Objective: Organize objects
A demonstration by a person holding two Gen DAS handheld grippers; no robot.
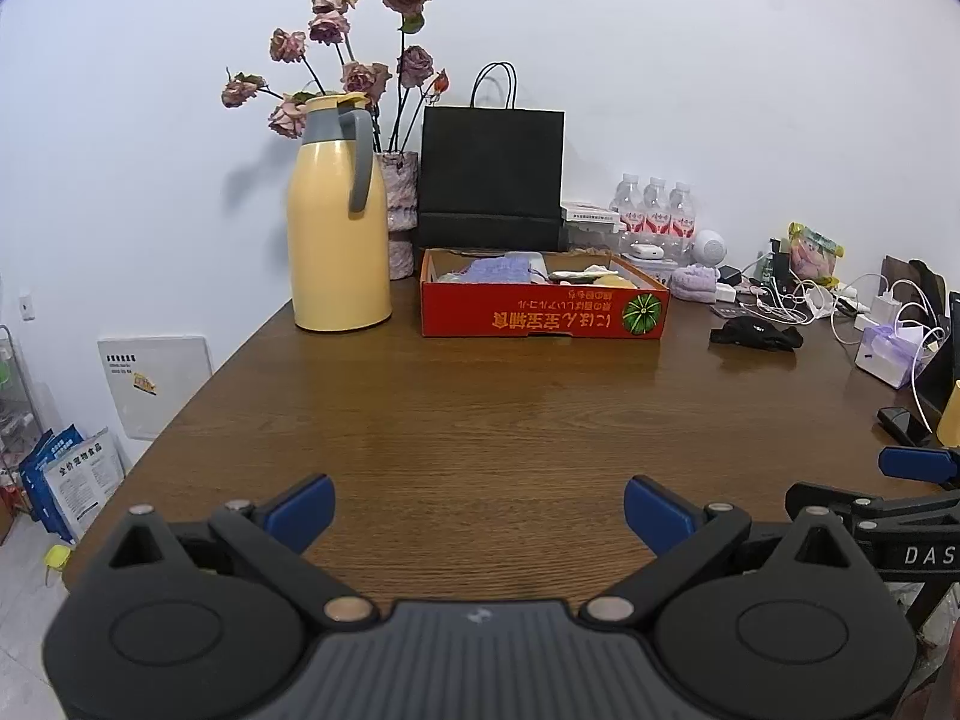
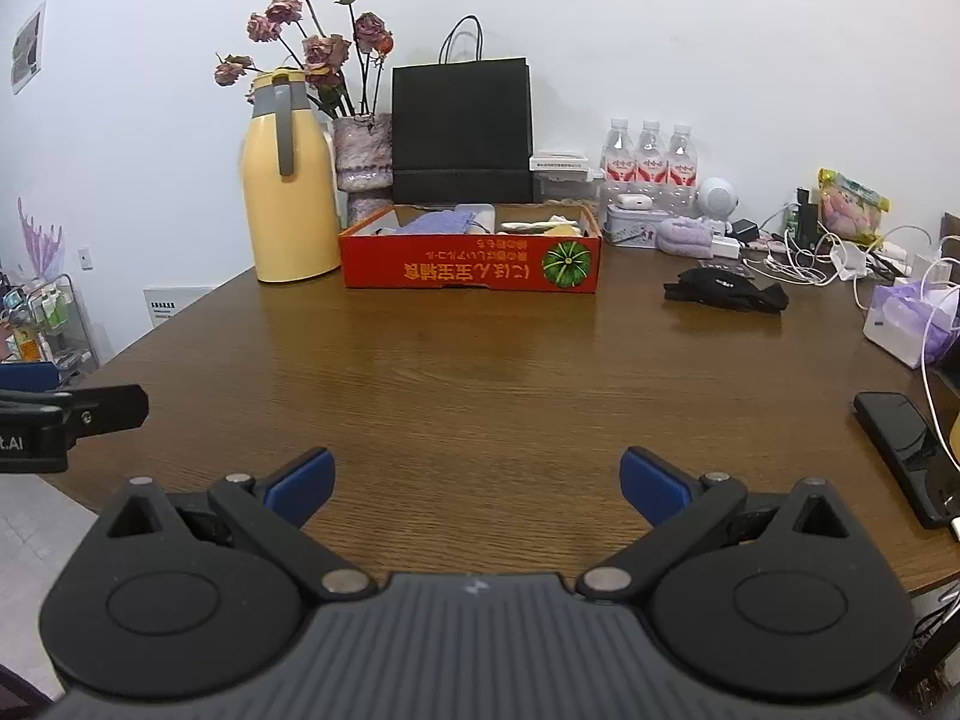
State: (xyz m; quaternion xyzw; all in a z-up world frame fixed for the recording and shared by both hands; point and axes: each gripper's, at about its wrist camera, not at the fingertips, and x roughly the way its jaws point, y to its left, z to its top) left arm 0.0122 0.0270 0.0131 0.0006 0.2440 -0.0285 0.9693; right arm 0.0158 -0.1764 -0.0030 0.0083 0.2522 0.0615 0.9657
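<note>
Both tools hang over the near edge of the brown wooden tabletop (image 1: 480,408), side by side and level. The left tool (image 1: 479,510) has its 2 blue-padded fingers spread wide with bare wood between them, gripping nothing. The right tool (image 2: 477,483) stands the same way, fingers far apart and empty.

Toward the far edge sits a shallow red cardboard box (image 2: 471,267) printed with yellow characters and a green squash picture; inside it lie a lilac knitted cloth (image 2: 441,221) and a few pale items too small to tell apart. Just left of the box, near the far left corner, stands a yellow thermos jug (image 2: 288,198) with a grey handle. Behind it a mottled pink vase (image 2: 362,162) holds dried roses (image 2: 318,30), and a black paper bag (image 2: 462,132) stands upright against the wall behind the box.

To the right of the box along the far edge are 3 water bottles (image 2: 650,156), a small tin (image 2: 633,227), a folded lilac cloth (image 2: 684,237) and a round white speaker (image 2: 715,197). A crumpled black cloth (image 2: 726,291) lies apart from the box toward the right edge. White cables and chargers (image 2: 810,258) tangle at the far right corner, beside a tissue pack (image 2: 906,324). A black phone (image 2: 909,453) rests at the right edge.
</note>
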